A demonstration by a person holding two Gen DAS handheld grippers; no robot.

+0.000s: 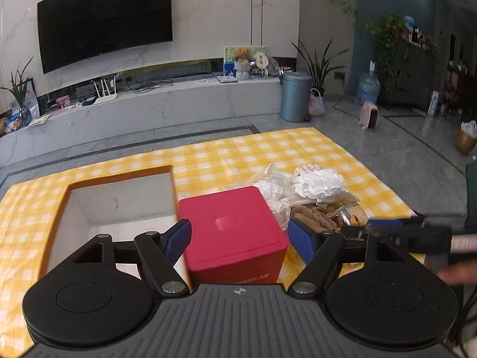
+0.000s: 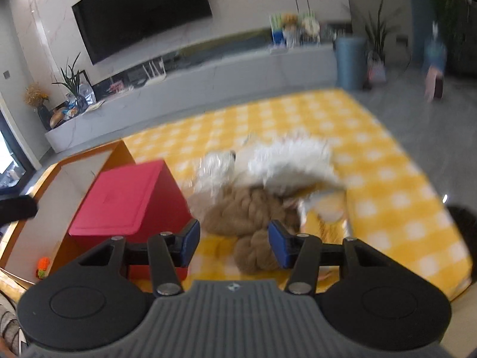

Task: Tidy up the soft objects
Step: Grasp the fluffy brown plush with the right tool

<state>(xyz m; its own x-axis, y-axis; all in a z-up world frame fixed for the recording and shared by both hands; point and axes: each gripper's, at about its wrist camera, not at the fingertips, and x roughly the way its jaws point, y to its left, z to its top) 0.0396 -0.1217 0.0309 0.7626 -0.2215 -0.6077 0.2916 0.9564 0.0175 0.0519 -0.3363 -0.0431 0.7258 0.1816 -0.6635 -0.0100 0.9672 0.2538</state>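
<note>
right tongs over blurred soft pile

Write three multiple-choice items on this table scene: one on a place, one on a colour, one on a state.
1. Where does the red box stand?
A. left of the open carton
B. between the open carton and the soft pile
C. on the floor

2. What colour is the checked tablecloth?
A. yellow and white
B. blue and white
C. plain green

3. How is the right gripper?
A. shut on the yarn
B. shut with nothing in it
C. open

Answers: 1 B, the carton lies on its left and the pile on its right; 2 A, yellow and white squares; 3 C, its pads stand apart, the tan yarn loose beyond.
</note>
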